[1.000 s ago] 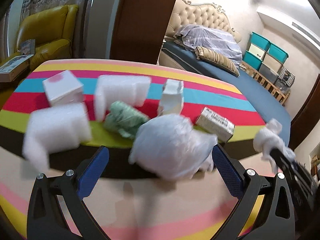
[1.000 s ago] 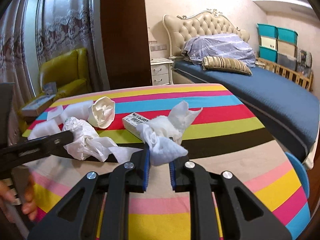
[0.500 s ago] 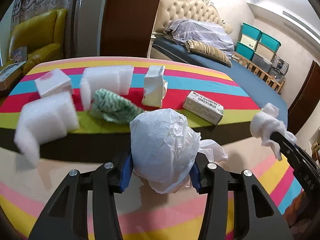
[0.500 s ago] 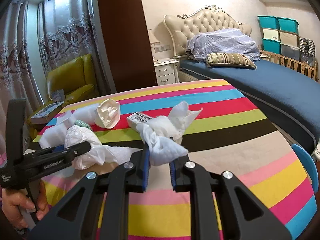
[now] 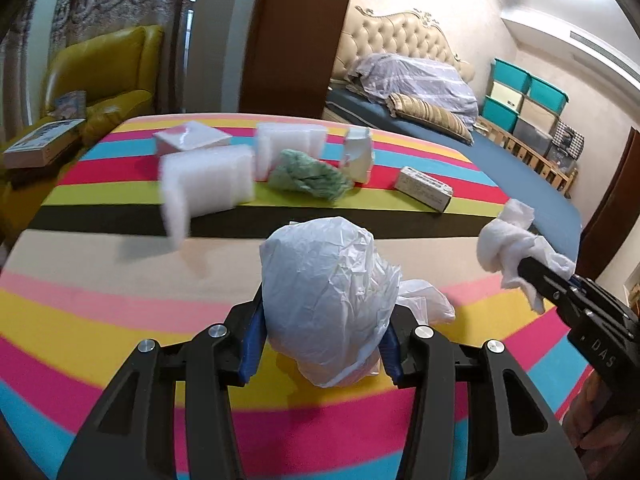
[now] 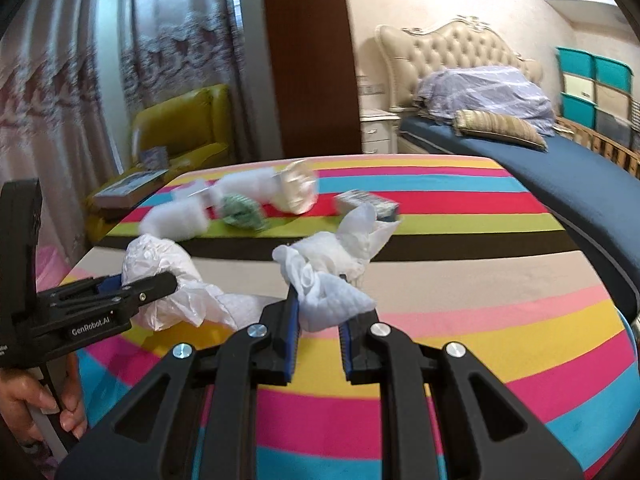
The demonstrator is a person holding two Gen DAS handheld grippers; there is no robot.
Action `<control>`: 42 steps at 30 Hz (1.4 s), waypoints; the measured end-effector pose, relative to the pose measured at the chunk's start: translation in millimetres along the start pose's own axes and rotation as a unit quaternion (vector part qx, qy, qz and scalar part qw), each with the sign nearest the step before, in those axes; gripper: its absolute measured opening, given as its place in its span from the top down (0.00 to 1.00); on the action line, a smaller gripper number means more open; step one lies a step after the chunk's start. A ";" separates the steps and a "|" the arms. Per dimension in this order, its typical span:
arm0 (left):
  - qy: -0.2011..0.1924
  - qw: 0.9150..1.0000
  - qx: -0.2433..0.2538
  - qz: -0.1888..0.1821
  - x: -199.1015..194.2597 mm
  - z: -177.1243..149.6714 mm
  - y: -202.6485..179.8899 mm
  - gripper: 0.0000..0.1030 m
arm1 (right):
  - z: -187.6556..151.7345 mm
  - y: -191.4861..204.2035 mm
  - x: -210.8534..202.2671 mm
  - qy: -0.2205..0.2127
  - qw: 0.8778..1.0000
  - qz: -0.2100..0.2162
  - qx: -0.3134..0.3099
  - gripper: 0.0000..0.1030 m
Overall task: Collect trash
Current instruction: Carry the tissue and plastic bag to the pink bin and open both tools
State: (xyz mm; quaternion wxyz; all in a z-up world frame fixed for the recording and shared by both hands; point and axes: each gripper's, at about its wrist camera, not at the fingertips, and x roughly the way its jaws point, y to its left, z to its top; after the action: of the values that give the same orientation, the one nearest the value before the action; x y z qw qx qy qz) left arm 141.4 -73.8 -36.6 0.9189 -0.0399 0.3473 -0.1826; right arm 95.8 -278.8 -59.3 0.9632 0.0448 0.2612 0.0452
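Note:
My left gripper [image 5: 320, 344] is shut on a crumpled white plastic bag [image 5: 324, 296] and holds it above the striped table [image 5: 100, 320]. My right gripper [image 6: 318, 320] is shut on a wad of white tissue [image 6: 332, 268]; it also shows at the right of the left wrist view [image 5: 516, 248]. More trash lies at the far side: white foam pieces [image 5: 208, 180], a green crumpled wrapper [image 5: 308, 176], a torn white carton [image 5: 360, 152], a small printed box [image 5: 424, 188] and a white box [image 5: 192, 140].
A yellow armchair [image 5: 104, 76] and a side table with a book [image 5: 40, 144] stand at the left. A bed with blue sheet [image 5: 500, 160] is at the right, teal storage bins [image 5: 524, 100] behind it.
My left gripper closed on the plastic bag and lifted it back from the trash pile. My right gripper kept hold of the tissue and rose a little.

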 end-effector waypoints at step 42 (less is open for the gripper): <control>-0.122 0.958 -0.100 0.239 -236.7 -66.2 214.2 0.56 | 8.5 277.6 26.5 0.055 0.934 0.291 -0.199 0.83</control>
State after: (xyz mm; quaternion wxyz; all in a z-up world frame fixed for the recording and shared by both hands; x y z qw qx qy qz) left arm 0.3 215.0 18.2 0.9623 -0.0692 0.2489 0.0847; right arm 105.3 -1.1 -34.7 0.8815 -0.0762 0.2746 0.3765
